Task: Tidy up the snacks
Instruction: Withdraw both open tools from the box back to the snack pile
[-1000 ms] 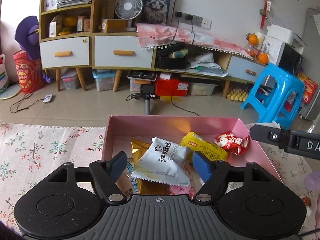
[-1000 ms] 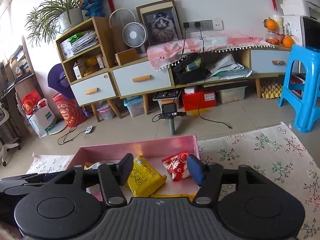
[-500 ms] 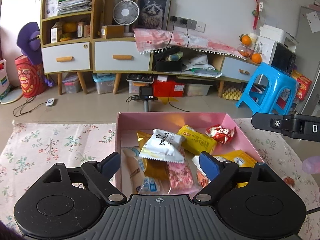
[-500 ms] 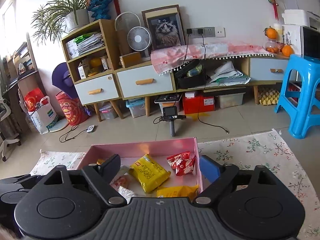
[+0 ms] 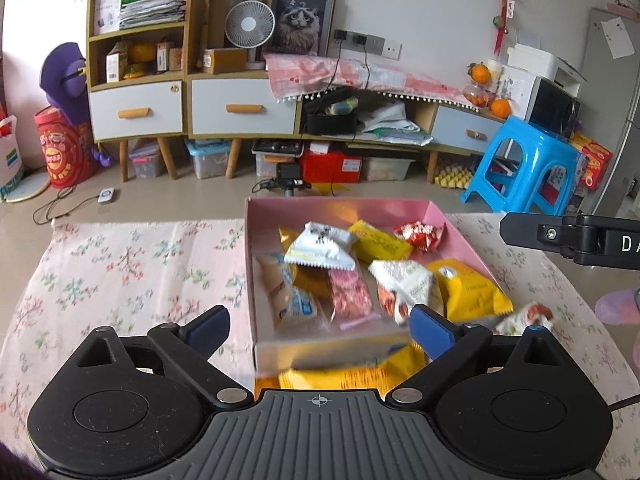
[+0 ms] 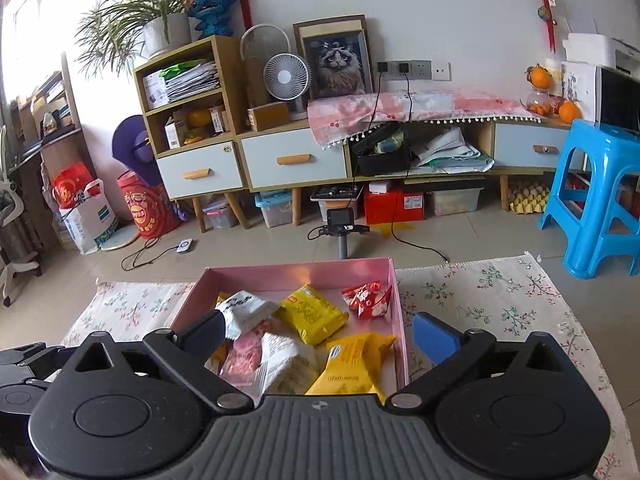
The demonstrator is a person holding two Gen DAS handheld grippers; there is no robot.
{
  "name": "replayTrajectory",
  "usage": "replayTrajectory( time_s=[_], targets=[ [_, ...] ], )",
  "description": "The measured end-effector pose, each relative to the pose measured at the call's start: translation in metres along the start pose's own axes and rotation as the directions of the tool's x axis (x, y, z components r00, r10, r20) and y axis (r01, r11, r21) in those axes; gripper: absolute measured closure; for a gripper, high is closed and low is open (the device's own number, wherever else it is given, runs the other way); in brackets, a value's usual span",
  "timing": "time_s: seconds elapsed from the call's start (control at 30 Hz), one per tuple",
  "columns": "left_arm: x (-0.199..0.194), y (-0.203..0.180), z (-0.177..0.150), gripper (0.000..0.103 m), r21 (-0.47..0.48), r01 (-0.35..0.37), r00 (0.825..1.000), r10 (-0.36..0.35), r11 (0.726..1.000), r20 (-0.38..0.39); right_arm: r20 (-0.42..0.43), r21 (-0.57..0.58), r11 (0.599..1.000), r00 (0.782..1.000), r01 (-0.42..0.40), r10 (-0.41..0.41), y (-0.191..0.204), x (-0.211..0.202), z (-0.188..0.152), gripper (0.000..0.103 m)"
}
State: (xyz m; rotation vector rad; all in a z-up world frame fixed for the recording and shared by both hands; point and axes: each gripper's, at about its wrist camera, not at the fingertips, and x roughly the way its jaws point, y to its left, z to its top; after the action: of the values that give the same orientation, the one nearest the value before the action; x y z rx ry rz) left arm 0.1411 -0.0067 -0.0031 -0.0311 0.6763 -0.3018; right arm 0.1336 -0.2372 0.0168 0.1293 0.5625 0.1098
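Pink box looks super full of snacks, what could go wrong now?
1. The pink box is crowded; its packets overlap, so adding more may push one over the low wall.
2. Two packets lie outside: a yellow packet at the front wall and a small packet on the cloth; they could be missed.
3. The left gripper, jaws opening, straddles the front wall and could knock it.

the left tool (image 5: pixel 320 330), its jaws opening, hangs empty over the snack-filled pink box (image 5: pixel 250 264).

Left claw (image 5: pixel 318 330) and right claw (image 6: pixel 318 332) tilt downward, jaws opening, gripping nothing.
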Motion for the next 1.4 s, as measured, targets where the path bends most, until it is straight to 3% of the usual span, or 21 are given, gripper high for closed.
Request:
replayTrajectory(
  time_s=[0.67, 1.0, 1.4],
  targets=[
    [-0.033, 0.019, -0.061, 0.004, -0.042, 0.005, 0.998, -0.007, 0.999, -0.059, -0.004, -0.123, 0.992, 1.0, -0.013, 0.012, 0.032, -0.035, -0.046, 0.009],
    [-0.038, 0.026, -0.086, 0.004, -0.022, 0.004, 0.999, -0.005, 1.0, -0.054, -0.008, -0.275, 0.961, 0.999, -0.039, 0.038, 0.045, -0.045, -0.081, 0.009],
    [-0.033, 0.03, -0.107, 0.004, 0.029, 0.003, 0.999, -0.002, 1.0, -0.05, -0.068, -0.259, 0.965, 0.997, -0.041, 0.024, 0.027, -0.047, -0.111, 0.009]
  ],
)
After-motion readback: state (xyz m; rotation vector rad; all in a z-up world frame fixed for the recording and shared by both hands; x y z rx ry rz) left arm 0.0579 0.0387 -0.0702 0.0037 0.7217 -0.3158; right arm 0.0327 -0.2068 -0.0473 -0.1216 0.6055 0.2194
